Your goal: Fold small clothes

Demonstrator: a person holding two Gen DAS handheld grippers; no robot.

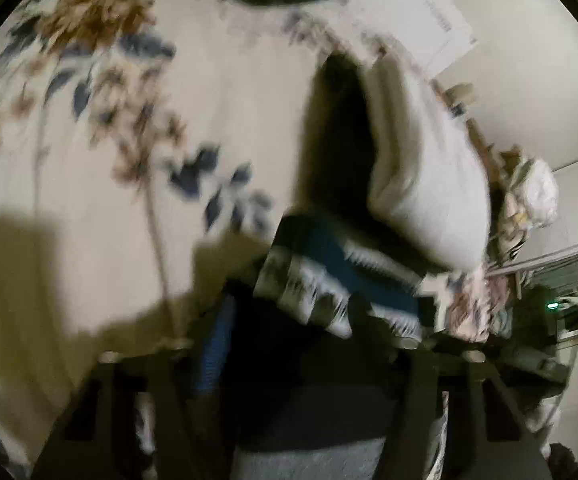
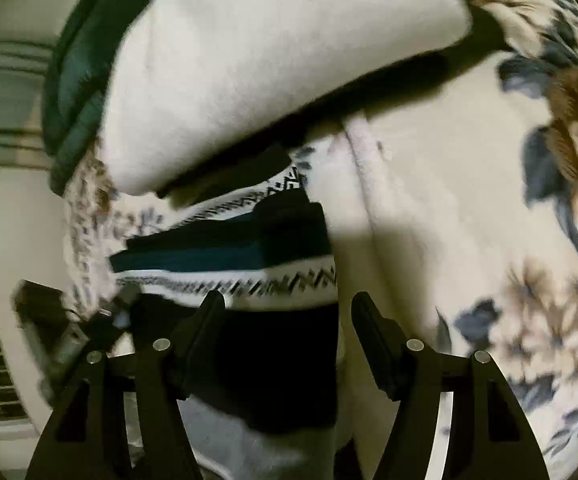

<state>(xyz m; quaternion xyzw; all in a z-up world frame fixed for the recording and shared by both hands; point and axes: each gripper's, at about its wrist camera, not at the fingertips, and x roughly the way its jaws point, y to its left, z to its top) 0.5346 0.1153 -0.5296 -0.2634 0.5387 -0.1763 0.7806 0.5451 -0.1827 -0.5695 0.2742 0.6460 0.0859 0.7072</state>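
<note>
Floral bedspread underneath; right gripper jaws apart around the patterned sock, left gripper clamped on it, below the white pillow.

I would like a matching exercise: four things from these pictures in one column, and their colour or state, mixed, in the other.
Things:
1. pillow
2. bedspread
3. garment
4. right gripper

Descriptions:
A. floral print
B. jaws apart over the garment
C. plain white
D. teal and black bands with zigzag trim

Pairs: 1-C, 2-A, 3-D, 4-B
</note>
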